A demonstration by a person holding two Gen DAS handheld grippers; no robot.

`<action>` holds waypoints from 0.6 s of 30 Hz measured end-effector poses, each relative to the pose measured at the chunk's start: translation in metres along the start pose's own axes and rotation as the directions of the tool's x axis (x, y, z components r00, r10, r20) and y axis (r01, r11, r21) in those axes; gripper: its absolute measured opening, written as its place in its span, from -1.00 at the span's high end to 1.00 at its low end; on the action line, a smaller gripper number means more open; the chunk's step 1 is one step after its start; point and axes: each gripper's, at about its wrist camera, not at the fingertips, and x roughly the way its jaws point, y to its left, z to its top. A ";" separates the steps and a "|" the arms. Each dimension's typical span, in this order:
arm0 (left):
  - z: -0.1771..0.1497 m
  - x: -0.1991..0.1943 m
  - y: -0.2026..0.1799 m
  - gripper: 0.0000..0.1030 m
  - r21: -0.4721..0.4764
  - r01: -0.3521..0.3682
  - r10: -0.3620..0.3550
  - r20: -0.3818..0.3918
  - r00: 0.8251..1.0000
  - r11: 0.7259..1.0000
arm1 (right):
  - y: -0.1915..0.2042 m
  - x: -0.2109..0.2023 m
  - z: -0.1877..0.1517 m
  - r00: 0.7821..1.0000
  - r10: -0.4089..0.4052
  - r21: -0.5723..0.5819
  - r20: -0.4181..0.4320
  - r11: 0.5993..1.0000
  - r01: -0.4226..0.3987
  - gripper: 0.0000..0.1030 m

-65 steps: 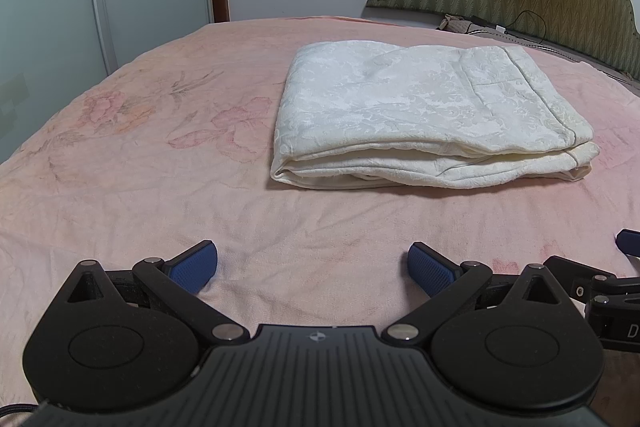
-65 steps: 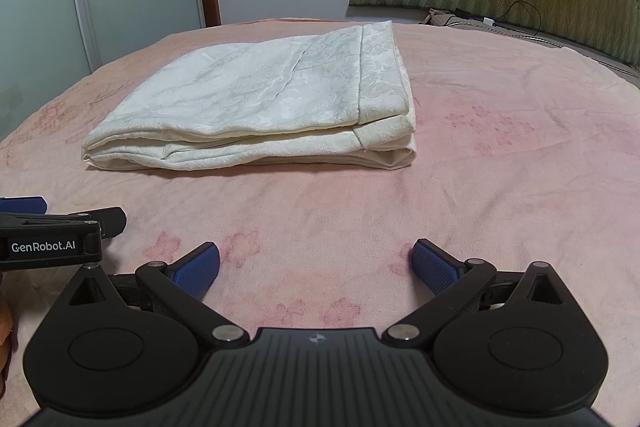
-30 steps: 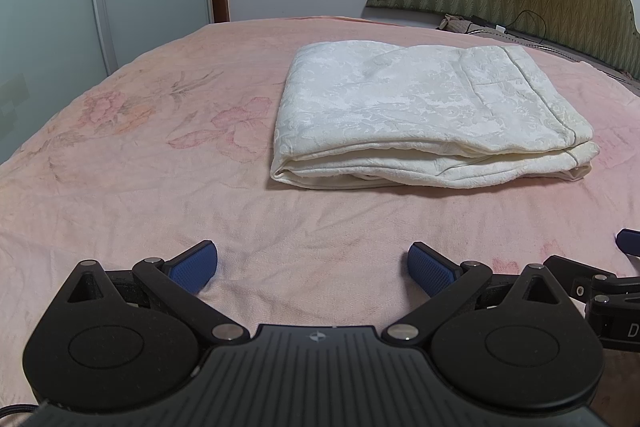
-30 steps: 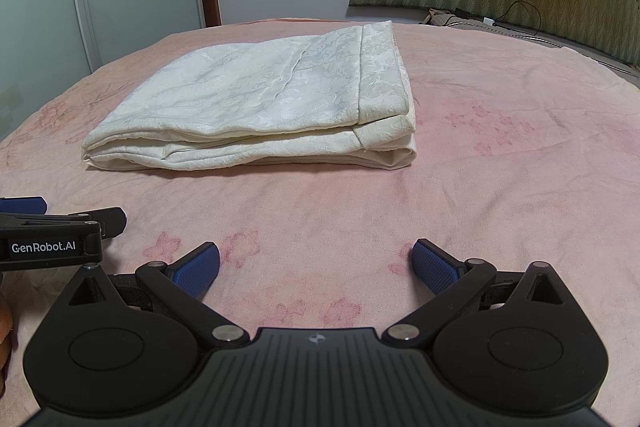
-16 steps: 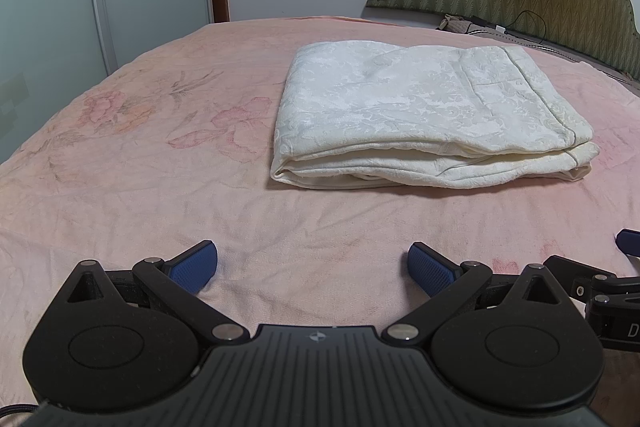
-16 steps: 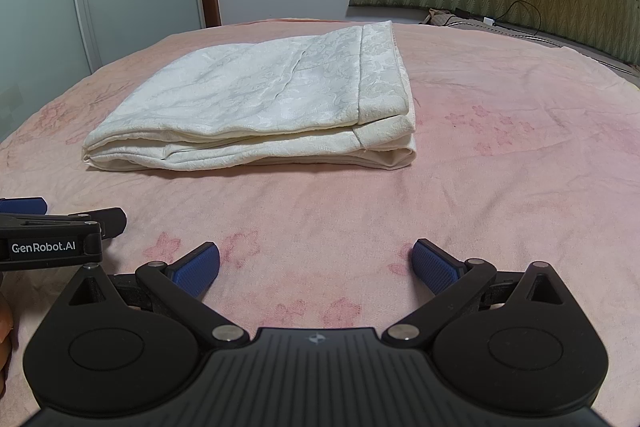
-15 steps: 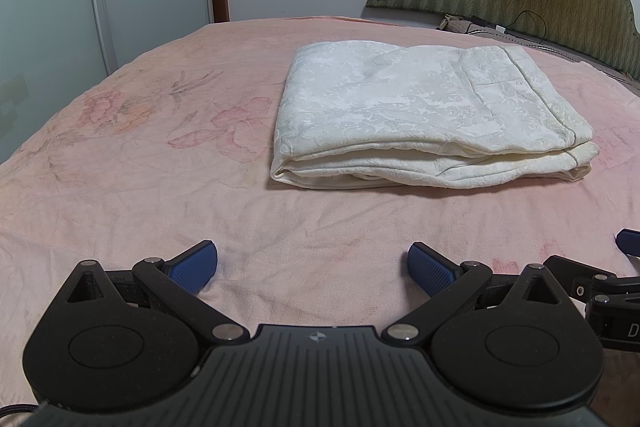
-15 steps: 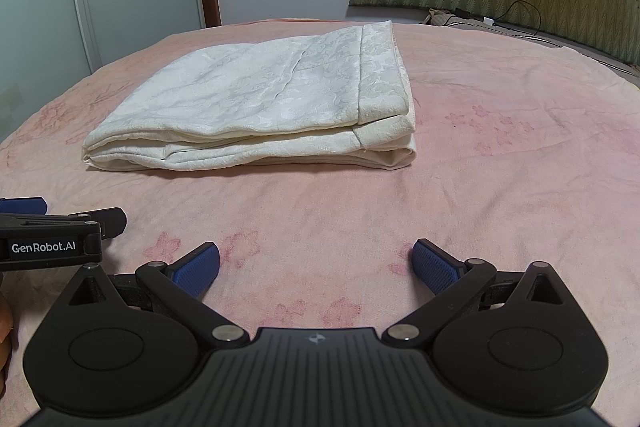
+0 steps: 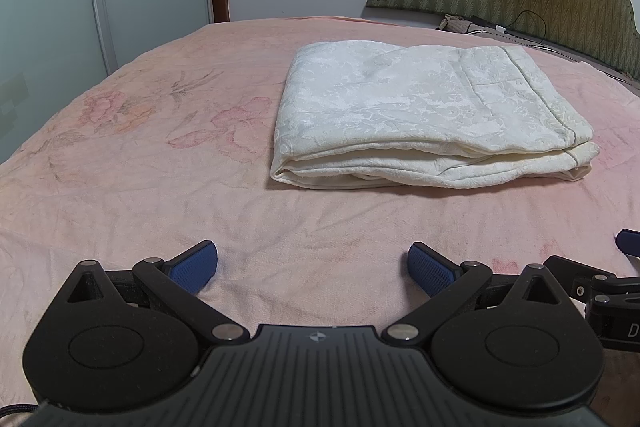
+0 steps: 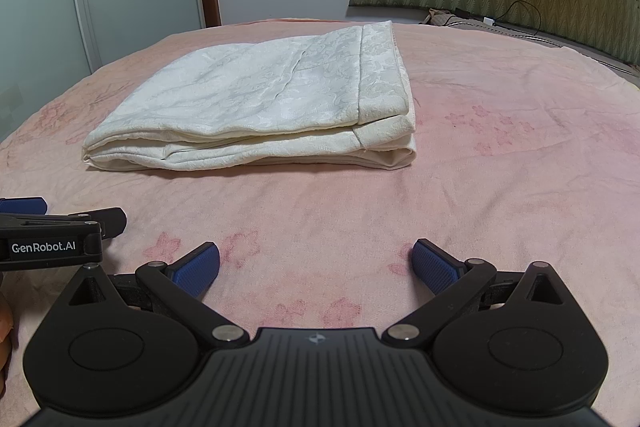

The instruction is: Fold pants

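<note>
Pants [image 9: 424, 115] lie folded in a compact stack on the bed [image 9: 140, 155]. Left tongs [image 9: 312, 267] and right tongs [image 10: 316, 269] rest spread, empty, nearside. Folding appears complete; next, only withdrawal or squaring edges.

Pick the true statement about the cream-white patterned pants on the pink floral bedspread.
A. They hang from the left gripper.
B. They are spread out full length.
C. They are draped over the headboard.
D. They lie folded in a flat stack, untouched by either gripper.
D: the cream-white patterned pants lie folded on the pink floral bedspread, with the left gripper and right gripper open and short of them.

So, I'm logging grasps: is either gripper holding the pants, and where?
Nothing is held. The left gripper and right gripper are both open over the bedspread, short of the folded pants.
</note>
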 end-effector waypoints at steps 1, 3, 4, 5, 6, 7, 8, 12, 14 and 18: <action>0.000 0.000 0.000 -1.00 0.000 0.000 0.000 0.000 1.000 1.000 | 0.000 0.000 0.000 1.000 0.000 0.000 0.000 1.000 0.000 -1.00; 0.000 0.000 0.000 -1.00 0.001 -0.001 0.001 0.000 1.000 1.000 | 0.000 0.000 0.000 1.000 0.000 0.000 0.000 1.000 0.000 -1.00; 0.000 0.000 0.000 -1.00 0.001 -0.001 0.001 0.000 1.000 1.000 | 0.000 0.000 0.000 1.000 0.000 0.000 0.000 1.000 0.000 -1.00; 0.000 0.000 0.000 -1.00 0.000 0.000 0.000 0.000 1.000 1.000 | 0.000 0.000 0.000 1.000 0.000 0.000 0.000 1.000 0.000 -1.00; 0.000 0.000 0.000 -1.00 0.000 0.000 0.000 0.000 1.000 1.000 | 0.000 0.000 0.000 1.000 0.000 0.000 0.000 1.000 0.000 -1.00; 0.000 0.000 0.000 -1.00 0.001 -0.001 0.001 0.000 1.000 1.000 | 0.000 0.000 0.000 1.000 0.000 0.000 0.000 1.000 0.000 -1.00; 0.000 0.000 0.000 -1.00 0.001 -0.001 0.001 0.000 1.000 1.000 | 0.000 0.000 0.000 1.000 0.000 0.000 0.000 1.000 0.000 -1.00; 0.000 0.000 0.000 -1.00 0.001 0.000 0.000 0.000 1.000 1.000 | 0.000 0.000 0.000 1.000 0.000 0.000 0.000 1.000 0.000 -1.00; 0.000 0.000 0.000 -1.00 -0.001 0.001 -0.001 0.000 1.000 1.000 | 0.000 0.000 0.000 1.000 0.000 0.000 0.000 1.000 0.000 -1.00; -0.001 -0.001 0.000 -1.00 -0.002 0.002 -0.002 0.000 1.000 1.000 | 0.000 0.000 0.000 1.000 0.001 0.001 0.000 1.000 -0.001 -1.00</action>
